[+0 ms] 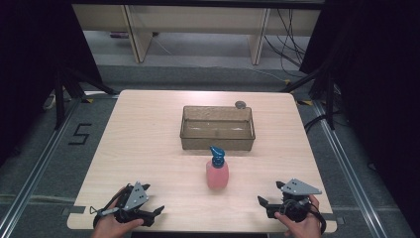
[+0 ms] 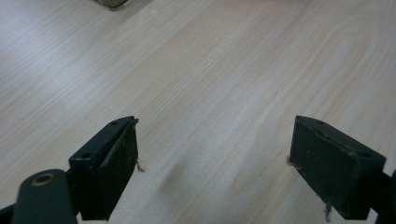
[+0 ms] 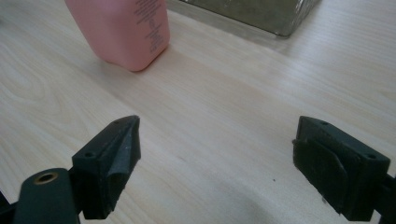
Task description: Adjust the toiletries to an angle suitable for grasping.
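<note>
A pink bottle [image 1: 217, 173] with a blue pump top stands upright on the wooden table [image 1: 143, 144], just in front of a clear rectangular bin [image 1: 218, 128]. My left gripper [image 1: 159, 210] rests near the table's front left edge, jaws wide open over bare wood [image 2: 215, 165]. My right gripper [image 1: 261, 201] sits near the front right edge, also open with nothing between its jaws [image 3: 217, 161]. In the right gripper view the pink bottle's base [image 3: 123, 32] stands ahead to the left and the bin's wall [image 3: 252, 11] lies beyond it.
A small round grey object [image 1: 240, 104] lies behind the bin's far right corner. Black stands and cables flank the table, and a "5" is marked on the floor [image 1: 79, 134] to the left. A bin corner [image 2: 112, 3] peeks at the top of the left gripper view.
</note>
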### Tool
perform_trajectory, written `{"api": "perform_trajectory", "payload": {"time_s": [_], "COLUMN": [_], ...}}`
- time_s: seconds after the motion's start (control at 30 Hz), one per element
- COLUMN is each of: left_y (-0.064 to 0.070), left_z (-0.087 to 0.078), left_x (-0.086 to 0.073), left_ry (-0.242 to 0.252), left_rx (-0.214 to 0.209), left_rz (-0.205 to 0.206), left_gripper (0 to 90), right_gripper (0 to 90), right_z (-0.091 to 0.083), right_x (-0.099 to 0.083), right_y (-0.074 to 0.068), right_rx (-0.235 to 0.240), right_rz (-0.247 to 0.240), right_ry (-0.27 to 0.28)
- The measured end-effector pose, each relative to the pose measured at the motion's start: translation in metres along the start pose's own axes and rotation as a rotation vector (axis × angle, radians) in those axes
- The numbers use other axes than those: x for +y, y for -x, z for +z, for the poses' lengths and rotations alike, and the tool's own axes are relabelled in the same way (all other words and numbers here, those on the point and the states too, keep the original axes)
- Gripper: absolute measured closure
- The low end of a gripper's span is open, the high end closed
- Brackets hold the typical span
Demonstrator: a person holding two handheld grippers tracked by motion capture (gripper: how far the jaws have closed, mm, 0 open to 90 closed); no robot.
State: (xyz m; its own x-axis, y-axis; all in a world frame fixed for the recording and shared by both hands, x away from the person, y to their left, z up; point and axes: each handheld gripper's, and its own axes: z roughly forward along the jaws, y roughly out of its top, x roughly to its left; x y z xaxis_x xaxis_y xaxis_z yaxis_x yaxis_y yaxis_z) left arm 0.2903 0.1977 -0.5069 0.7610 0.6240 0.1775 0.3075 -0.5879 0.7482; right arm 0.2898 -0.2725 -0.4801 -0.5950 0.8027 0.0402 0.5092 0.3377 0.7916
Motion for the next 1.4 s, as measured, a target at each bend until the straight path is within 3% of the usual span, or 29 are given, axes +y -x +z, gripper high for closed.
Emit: {"api": "perform_trajectory", "payload": {"time_s": [0.17,0.4,0.57,0.6,0.63,0.67,0.73,0.87,1.13,1.17,1.2,1.27,1.4], "left_y": [0.000,0.000,0.000,0.000,0.000,0.000,0.000,0.000,-0.001,0.000,-0.001,0.000,0.000], "left_z": [0.000,0.001,0.000,0.001,0.000,0.001,0.001,0.000,0.000,0.001,0.000,0.001,0.001], "left_x": [0.000,0.000,0.000,0.000,0.000,0.000,0.000,0.000,0.000,0.000,0.000,-0.001,0.000], "left_ry": [0.001,0.000,-0.006,0.000,-0.002,-0.003,-0.006,-0.006,-0.018,-0.010,-0.014,-0.006,-0.010], "left_rx": [0.001,0.002,0.006,0.002,-0.001,0.000,0.005,0.005,-0.022,-0.018,-0.015,-0.006,-0.012], "left_rz": [0.000,0.001,0.008,0.003,0.003,0.002,0.008,0.007,0.005,-0.006,0.013,-0.003,0.003], "left_gripper": [15.0,15.0,15.0,15.0,15.0,15.0,15.1,15.0,15.0,15.1,15.1,15.0,15.0], "right_gripper": [16.3,16.4,16.0,15.6,15.6,15.6,15.6,15.7,15.7,15.7,15.8,15.8,15.8], "right_z": [0.000,0.002,0.002,0.002,0.002,0.003,0.005,0.006,0.008,0.008,0.008,0.008,0.010], "right_x": [0.000,0.002,0.003,0.003,0.004,0.004,0.005,0.008,0.010,0.010,0.010,0.012,0.013], "right_y": [0.000,-0.002,-0.003,-0.006,-0.006,-0.005,-0.007,-0.010,-0.010,-0.010,-0.012,-0.010,-0.012], "right_rx": [-0.009,0.023,0.014,0.020,0.019,0.016,0.032,0.038,0.047,0.048,0.057,0.052,0.059], "right_rz": [0.005,0.015,-0.006,0.027,0.028,0.000,0.022,-0.008,-0.012,-0.012,0.012,-0.014,-0.002], "right_ry": [0.010,0.018,0.027,0.018,0.018,0.028,0.037,0.038,0.059,0.056,0.052,0.069,0.078]}}
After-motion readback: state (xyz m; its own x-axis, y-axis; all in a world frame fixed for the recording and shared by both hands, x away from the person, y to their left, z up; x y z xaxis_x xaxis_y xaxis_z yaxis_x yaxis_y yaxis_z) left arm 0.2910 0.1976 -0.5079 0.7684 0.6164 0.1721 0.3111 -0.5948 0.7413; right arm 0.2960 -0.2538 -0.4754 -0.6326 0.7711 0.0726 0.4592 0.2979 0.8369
